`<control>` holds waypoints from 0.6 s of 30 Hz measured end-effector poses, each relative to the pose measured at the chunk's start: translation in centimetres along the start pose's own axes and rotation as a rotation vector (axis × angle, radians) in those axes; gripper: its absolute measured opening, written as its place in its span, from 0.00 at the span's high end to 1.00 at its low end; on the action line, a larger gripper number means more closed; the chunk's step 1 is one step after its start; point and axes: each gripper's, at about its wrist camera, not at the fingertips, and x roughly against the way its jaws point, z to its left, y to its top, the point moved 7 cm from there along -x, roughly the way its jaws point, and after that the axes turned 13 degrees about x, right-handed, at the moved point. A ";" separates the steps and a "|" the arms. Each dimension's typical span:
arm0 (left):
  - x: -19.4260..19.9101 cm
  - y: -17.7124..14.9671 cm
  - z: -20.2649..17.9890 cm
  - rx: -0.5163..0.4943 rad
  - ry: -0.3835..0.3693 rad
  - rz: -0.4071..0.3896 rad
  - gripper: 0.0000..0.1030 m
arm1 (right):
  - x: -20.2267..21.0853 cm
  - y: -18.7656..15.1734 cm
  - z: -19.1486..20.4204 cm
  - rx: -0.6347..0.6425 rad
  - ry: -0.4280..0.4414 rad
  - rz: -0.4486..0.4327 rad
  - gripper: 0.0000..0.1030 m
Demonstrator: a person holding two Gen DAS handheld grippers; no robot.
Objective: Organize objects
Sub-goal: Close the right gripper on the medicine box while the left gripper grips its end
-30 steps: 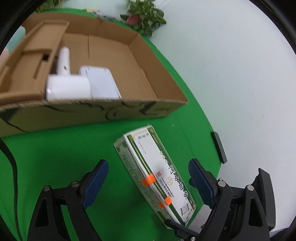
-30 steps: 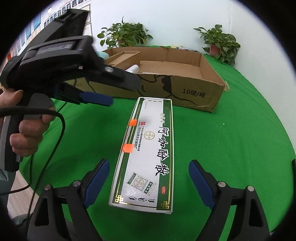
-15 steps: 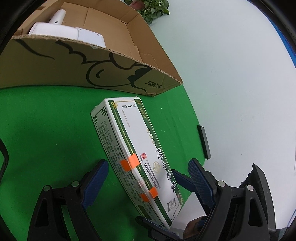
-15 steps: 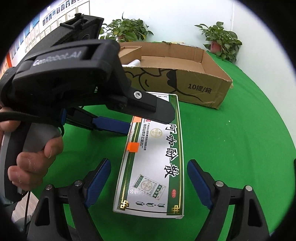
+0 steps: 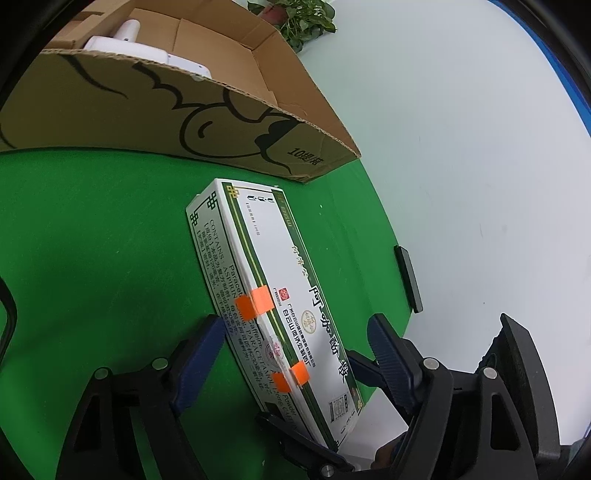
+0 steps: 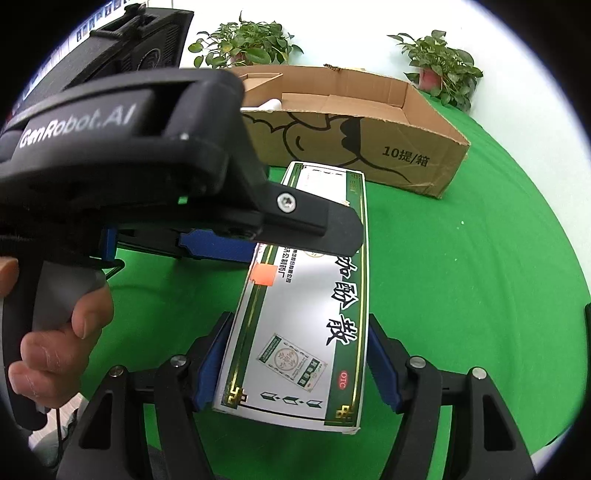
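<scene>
Two leafy green potted plants (image 6: pixel 245 44) (image 6: pixel 441 66) stand against a pale wall behind a round table covered in bright green felt cloth (image 6: pixel 461 295). One plant's reddish pot (image 6: pixel 428 78) shows among its leaves. A flat black rectangular device (image 5: pixel 408 278) lies at the cloth's edge, above a pale grey floor (image 5: pixel 480 147). Framed pictures (image 6: pixel 86 26) line the wall at far left.

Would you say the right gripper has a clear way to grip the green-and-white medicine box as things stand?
Probably yes. The right gripper already straddles the near end of the medicine box, its jaws closing on the long sides; the left gripper works farther along and does not block it.
</scene>
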 end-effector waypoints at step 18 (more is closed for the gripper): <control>4.8 2.5 3.3 0.084 0.015 -0.010 0.43 | 0.6 0.3 1.2 -0.027 0.039 0.004 0.37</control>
